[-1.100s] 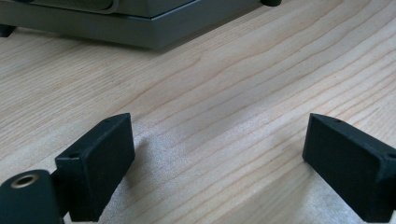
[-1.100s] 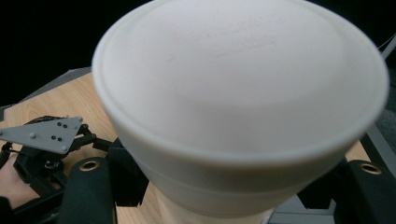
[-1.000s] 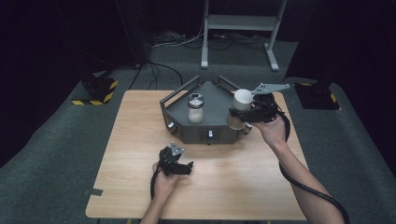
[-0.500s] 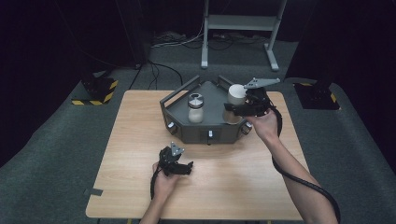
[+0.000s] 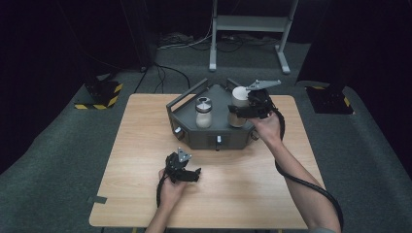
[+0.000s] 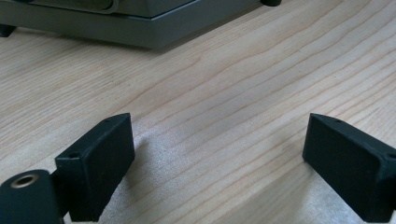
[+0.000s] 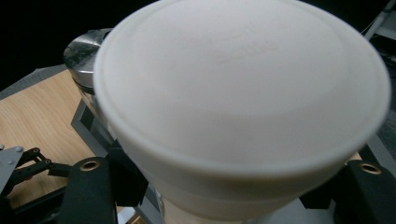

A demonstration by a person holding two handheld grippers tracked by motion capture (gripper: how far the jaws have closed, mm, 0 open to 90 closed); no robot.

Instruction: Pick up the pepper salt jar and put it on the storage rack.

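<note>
Left gripper [image 5: 190, 173] sits nearest to me, low over the wooden table [image 5: 136, 145] in the person's left hand [image 5: 171, 190], with its jaws standing apart and nothing between them; in the left gripper view I see only bare wood grain between the two black pads [image 6: 100, 163], and the edge of the grey tray [image 6: 140, 32] lies beyond them, well apart. Farther out, I read the right gripper [image 5: 239, 112] as clamped on the white-lidded container [image 5: 238, 104], held by the person's right hand [image 5: 267, 127] above the right part of the grey tray [image 5: 194, 141]. In the right gripper view I see the container's lid [image 7: 243, 84] as a broad, smooth, matte white disc with a raised rim, wider than the body below it, which narrows downward between the two jaws; faint embossed marks on the top are too soft for me to read. The jaws stand at either side of the body beneath the lid, so the lid sits above them and closest to the camera. Just beyond the container, to its left in the high view, I see a glass jar [image 5: 203, 112] with a shiny metal lid [image 7: 84, 51] standing upright inside the tray, near the held container; whether the two touch I cannot tell.
</note>
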